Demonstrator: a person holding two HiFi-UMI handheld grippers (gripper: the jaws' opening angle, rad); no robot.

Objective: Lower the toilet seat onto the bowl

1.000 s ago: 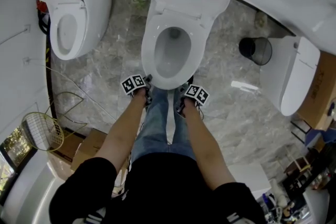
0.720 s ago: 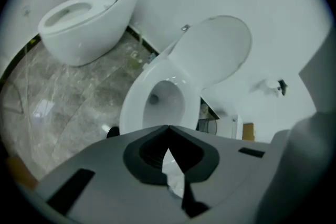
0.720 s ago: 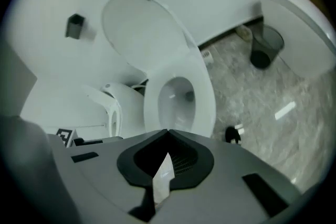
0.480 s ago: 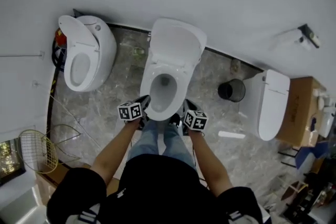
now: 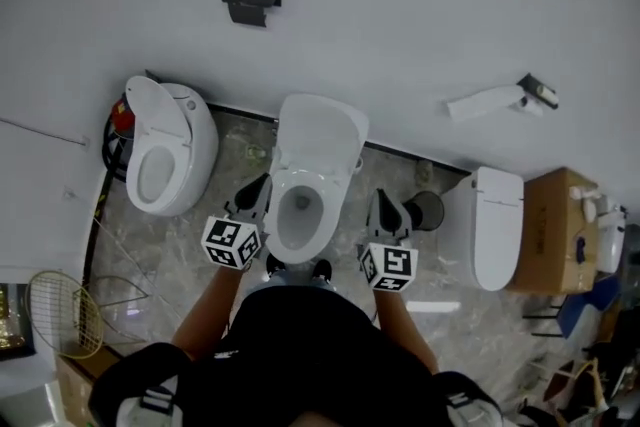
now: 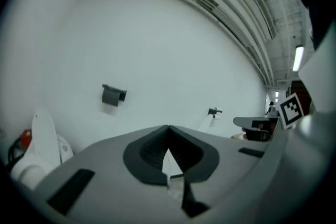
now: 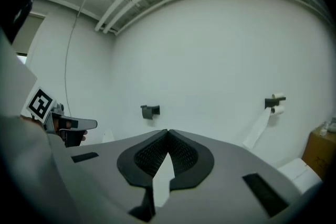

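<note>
Three glossy white ceramic fixtures line a plain white wall above a grey veined marble floor point(image 5: 185, 255): a left toilet point(image 5: 170, 155), a middle toilet point(image 5: 296, 255) and a right toilet point(image 5: 495, 225). On the middle one, the smooth oval toilet lid point(image 5: 320, 137) stands raised at the back. The white ring-shaped toilet seat point(image 5: 282, 225) looks to lie flat around the rounded bowl point(image 5: 301, 207). In the head view the left gripper point(image 5: 260, 187) and the right gripper point(image 5: 382, 203) show on either side of that bowl, clear of it. The left gripper's dark ribbed fingers point(image 6: 149, 150) meet tip to tip with nothing between them, and the right gripper's fingers point(image 7: 149, 155) are likewise pressed together and empty.
</note>
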